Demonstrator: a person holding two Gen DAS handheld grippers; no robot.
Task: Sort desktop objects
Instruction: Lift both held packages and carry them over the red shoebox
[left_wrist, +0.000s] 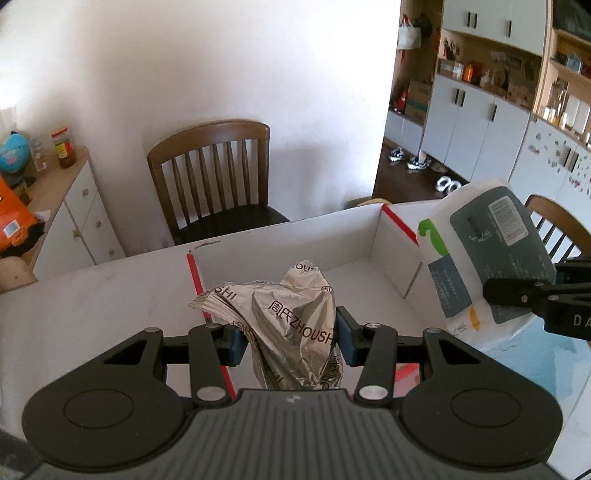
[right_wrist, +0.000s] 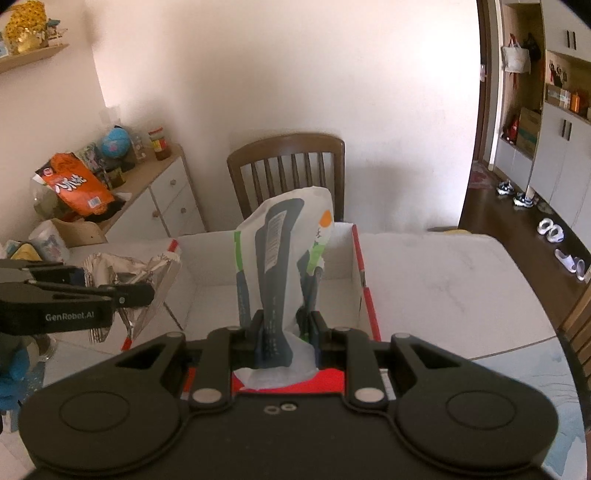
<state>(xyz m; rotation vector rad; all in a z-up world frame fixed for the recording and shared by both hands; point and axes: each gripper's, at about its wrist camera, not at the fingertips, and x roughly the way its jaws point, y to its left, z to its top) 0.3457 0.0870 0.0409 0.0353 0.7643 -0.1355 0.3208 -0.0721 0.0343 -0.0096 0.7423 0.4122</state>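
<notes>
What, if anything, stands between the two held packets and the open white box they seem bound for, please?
Nothing visible does. The silver foil packet in the left gripper hangs over the white box's near left edge, and the white-and-grey packet in the right gripper is above its open inside. The box floor in view looks bare.

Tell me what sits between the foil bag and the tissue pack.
Only the open white box. In the right wrist view its bare interior spans the gap between the foil bag, held by the left gripper, and the tissue pack, held by the right gripper.
</notes>
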